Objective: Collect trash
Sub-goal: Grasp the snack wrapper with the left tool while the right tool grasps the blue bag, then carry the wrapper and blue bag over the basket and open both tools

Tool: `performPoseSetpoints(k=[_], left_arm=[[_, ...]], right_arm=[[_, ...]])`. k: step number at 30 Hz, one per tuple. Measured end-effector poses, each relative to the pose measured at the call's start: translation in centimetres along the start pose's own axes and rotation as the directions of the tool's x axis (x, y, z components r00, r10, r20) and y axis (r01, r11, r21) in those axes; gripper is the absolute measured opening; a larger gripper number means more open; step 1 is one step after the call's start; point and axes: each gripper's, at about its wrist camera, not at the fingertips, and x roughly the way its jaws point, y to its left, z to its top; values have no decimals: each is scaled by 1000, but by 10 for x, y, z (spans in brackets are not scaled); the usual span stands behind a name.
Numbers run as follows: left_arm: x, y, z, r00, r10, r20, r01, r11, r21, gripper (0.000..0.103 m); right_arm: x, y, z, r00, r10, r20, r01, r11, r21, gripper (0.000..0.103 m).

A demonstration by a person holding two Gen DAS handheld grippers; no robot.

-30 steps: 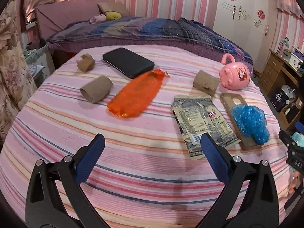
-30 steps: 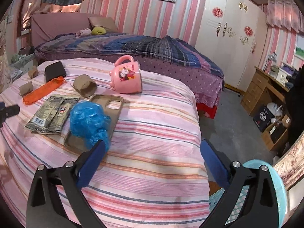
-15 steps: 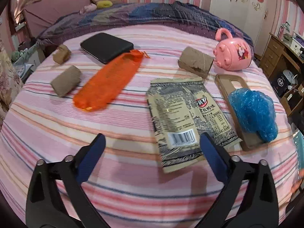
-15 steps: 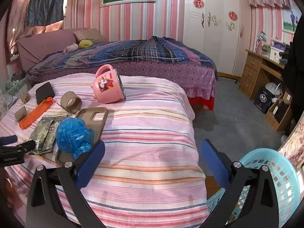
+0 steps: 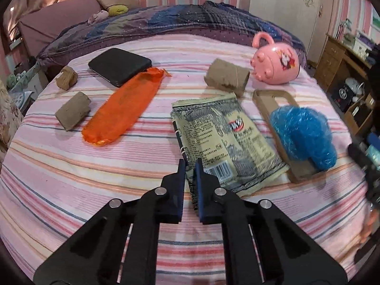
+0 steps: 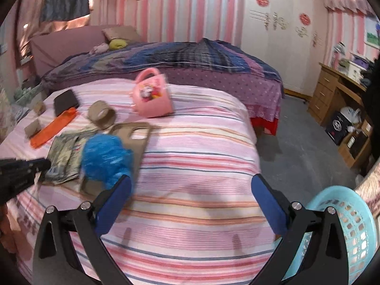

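My left gripper (image 5: 190, 166) is shut on the near edge of a beige-and-black snack wrapper (image 5: 223, 140) lying on the striped bed. An orange mesh bag (image 5: 123, 109), crumpled blue plastic (image 5: 304, 135) and brown cardboard rolls (image 5: 226, 77) lie around it. My right gripper (image 6: 190, 187) is open and empty above the bed's near right part, with the blue plastic (image 6: 105, 159) just beyond its left finger. The wrapper also shows in the right wrist view (image 6: 64, 156). A light blue basket (image 6: 351, 225) stands on the floor at lower right.
A pink mug (image 5: 276, 61), a black phone (image 5: 120, 66) and a tan phone case (image 5: 268, 99) also lie on the bed (image 5: 71, 178). More brown rolls (image 5: 72, 114) sit at the left. A wooden desk (image 6: 342, 95) stands right of the bed.
My left gripper moved forward to the wrapper and closed on its near edge. My right gripper stayed open and shifted slightly; the basket is now more in view.
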Motion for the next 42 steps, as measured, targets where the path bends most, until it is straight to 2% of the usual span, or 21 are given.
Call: performPoseSetpoints(k=[8,10,12,13,17,20,28,33,42], left_arm=[[-24,30,-1,998,23,54,-22,999,-24,6],[-29,37,0,998,18,63,-17,999,-27,6],[-32,39,0,997,18,71,-17,1000,-19,6],[-34,39,0,997,18,77,-18,1000,-12,6],[-40,39,1,996,8,94,-8,1000,-2,6],[-47,37,3,994,-6,112,6,1000,-5,6],[-69,23,3,984,-26,174,25,1000,12,3],[-81,8,-2,979,-28,203,19,999,44,1],[-112,-31,-10,965,-79,250,56,994,96,1]], right_arm=[[9,39,6,999,54,-6,-55,995,-84,98],[10,46,6,998,61,-10,-62,993,-102,93],[16,56,6,996,81,-38,-85,988,-131,73],[18,59,6,995,89,-51,-96,986,-139,67],[21,68,4,987,129,-92,-143,975,-169,26],[16,63,4,987,146,-71,-154,978,-138,21],[-12,39,4,991,129,25,-126,987,-98,20],[-29,9,-2,993,106,50,-103,993,-59,20],[-72,-56,-16,995,35,92,-36,999,8,20]])
